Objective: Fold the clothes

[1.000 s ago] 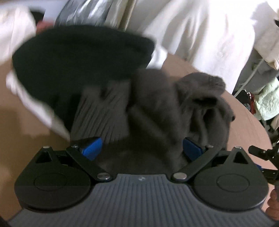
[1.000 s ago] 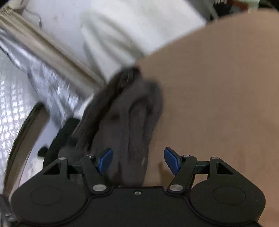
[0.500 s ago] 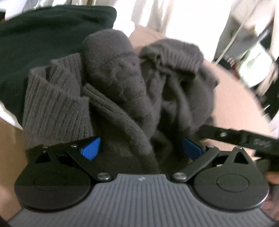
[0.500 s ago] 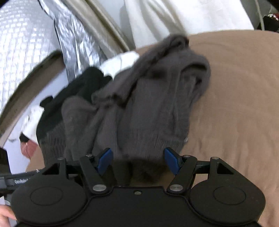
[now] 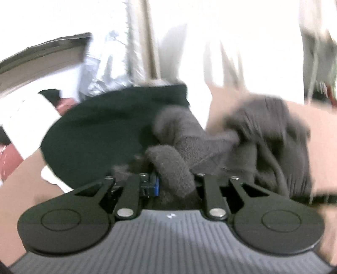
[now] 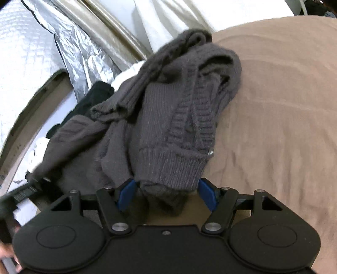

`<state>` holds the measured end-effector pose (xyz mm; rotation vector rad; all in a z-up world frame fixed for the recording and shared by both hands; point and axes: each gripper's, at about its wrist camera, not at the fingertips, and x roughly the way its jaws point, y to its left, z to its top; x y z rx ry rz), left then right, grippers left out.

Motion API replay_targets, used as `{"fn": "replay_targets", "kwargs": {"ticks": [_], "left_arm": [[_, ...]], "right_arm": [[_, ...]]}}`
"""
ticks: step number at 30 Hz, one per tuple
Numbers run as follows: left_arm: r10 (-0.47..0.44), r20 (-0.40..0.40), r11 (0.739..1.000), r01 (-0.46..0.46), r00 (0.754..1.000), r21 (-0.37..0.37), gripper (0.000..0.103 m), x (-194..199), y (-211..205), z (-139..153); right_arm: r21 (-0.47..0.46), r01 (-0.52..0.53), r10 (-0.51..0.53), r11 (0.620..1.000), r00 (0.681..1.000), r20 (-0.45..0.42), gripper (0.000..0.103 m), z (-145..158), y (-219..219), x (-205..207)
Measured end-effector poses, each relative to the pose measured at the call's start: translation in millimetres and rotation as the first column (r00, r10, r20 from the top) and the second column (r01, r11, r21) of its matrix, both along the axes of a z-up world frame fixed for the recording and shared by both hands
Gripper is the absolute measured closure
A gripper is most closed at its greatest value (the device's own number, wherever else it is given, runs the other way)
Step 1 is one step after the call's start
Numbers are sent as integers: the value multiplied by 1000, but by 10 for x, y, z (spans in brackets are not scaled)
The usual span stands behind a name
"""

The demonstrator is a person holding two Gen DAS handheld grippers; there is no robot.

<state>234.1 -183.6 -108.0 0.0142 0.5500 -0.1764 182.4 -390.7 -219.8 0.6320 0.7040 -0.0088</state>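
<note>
A crumpled dark grey knit sweater (image 6: 172,109) lies in a heap on the brown cloth-covered table (image 6: 273,105). My right gripper (image 6: 166,194) is open, its blue pads (image 6: 207,196) standing wide on either side of the ribbed hem. In the blurred left wrist view, my left gripper (image 5: 172,183) is shut on a thick roll of the grey sweater (image 5: 263,134), whose fabric bulges out between the fingers. That left gripper (image 6: 25,189) shows as a dark blur at the left edge of the right wrist view.
A black garment (image 5: 101,130) lies on white cloth just left of and behind the sweater, also the black garment (image 6: 96,94) in the right view. Silver foil sheeting (image 6: 73,42) and white fabric (image 6: 189,12) rise behind the table. A hand (image 6: 6,253) shows bottom left.
My left gripper went from open to shut on a fold of the sweater and is moving, blurring its view. My right gripper stayed open and came in around the sweater's hem.
</note>
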Motion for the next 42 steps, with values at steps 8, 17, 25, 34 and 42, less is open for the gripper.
{"fn": "replay_targets", "kwargs": {"ticks": [8,17,25,34,42], "left_arm": [[80,18,994,-78,997,-73,84,-20,493,61],[51,153,997,-42,987,-65,84,-21,495,164],[118,205,980,-80,972,-184,85,-131,731,395],[301,188,944,-264,935,-200,93,-119,1261,466],[132,-47,912,-140,990,-384,88,206,1345,142]], "right_arm": [[18,4,-5,1000,995,100,31,51,-32,-51],[-169,47,-35,984,996,78,87,182,68,60],[-393,237,-193,888,970,147,91,1004,-655,-465],[-354,328,-294,876,945,146,101,1157,-1087,-1147],[-241,44,-33,970,998,49,76,758,-478,-713]]}}
